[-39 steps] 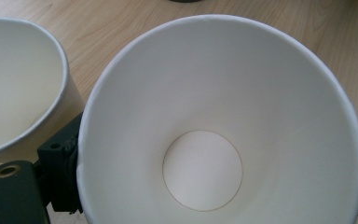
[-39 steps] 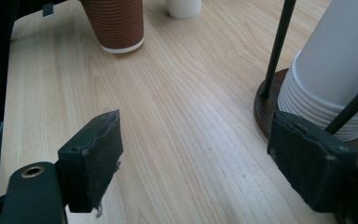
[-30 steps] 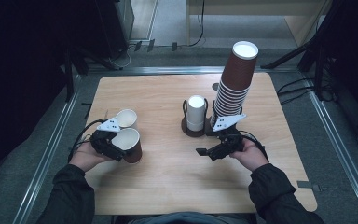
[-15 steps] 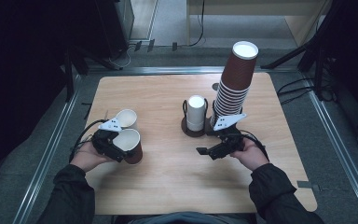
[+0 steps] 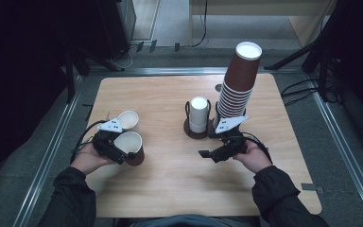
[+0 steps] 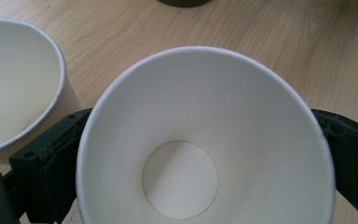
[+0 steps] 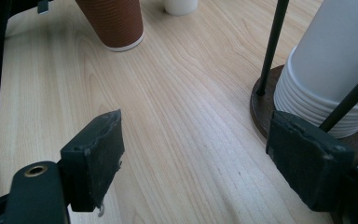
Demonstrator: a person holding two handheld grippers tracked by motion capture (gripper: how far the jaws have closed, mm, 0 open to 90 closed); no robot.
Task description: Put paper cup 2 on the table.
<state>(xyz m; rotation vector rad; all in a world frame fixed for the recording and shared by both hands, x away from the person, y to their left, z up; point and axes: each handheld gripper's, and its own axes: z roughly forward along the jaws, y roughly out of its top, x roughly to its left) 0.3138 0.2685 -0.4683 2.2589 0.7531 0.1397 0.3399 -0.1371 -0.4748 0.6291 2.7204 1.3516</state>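
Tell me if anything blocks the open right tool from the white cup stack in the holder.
Nothing visible blocks it. The right tool is open beside the white cup stack; the holder's thin black rods stand around the stack.

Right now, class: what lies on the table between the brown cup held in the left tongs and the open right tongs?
Nothing: bare wooden table separates the brown cup from the right tongs, in the high view and the right gripper view.

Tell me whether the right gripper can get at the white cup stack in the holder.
Probably yes: the right gripper is open beside the white cup stack, with bare table between; the holder's black rods may hinder.
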